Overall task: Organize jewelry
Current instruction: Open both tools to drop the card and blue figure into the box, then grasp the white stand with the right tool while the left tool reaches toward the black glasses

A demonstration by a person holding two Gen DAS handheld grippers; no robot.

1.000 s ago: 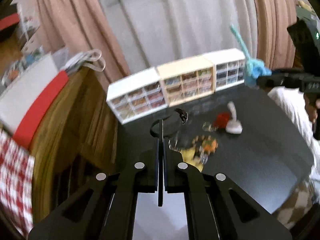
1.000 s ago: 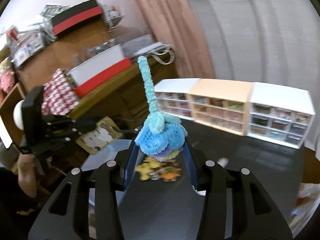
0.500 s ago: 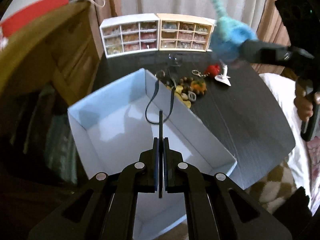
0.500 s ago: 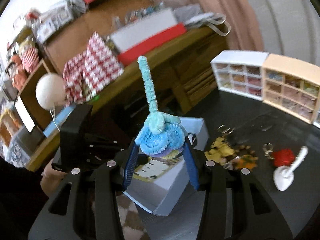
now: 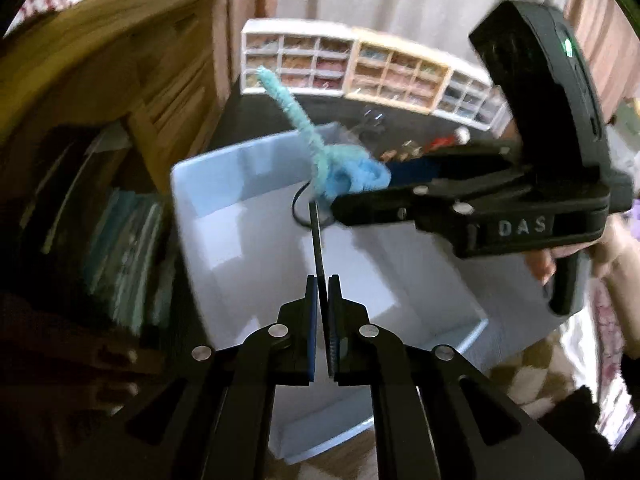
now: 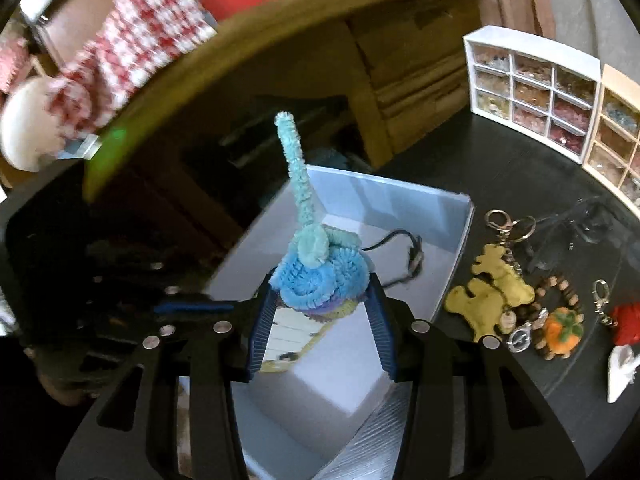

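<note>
Pipe-cleaner flower point(image 6: 318, 276) pinched in my right gripper point(image 6: 320, 308) above the white box point(image 6: 460, 236); my left gripper point(image 5: 322, 292) clamps a black cord point(image 5: 318, 240). Next, I judge: lower, release both.

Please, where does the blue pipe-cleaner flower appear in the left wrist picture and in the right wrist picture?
Left wrist: the blue pipe-cleaner flower is just above centre, held by the right gripper over the white box.
Right wrist: the flower is at centre, between the gripper's fingers, stem pointing up.
Shared landmark: the white drawer organizer on the black table.
</note>
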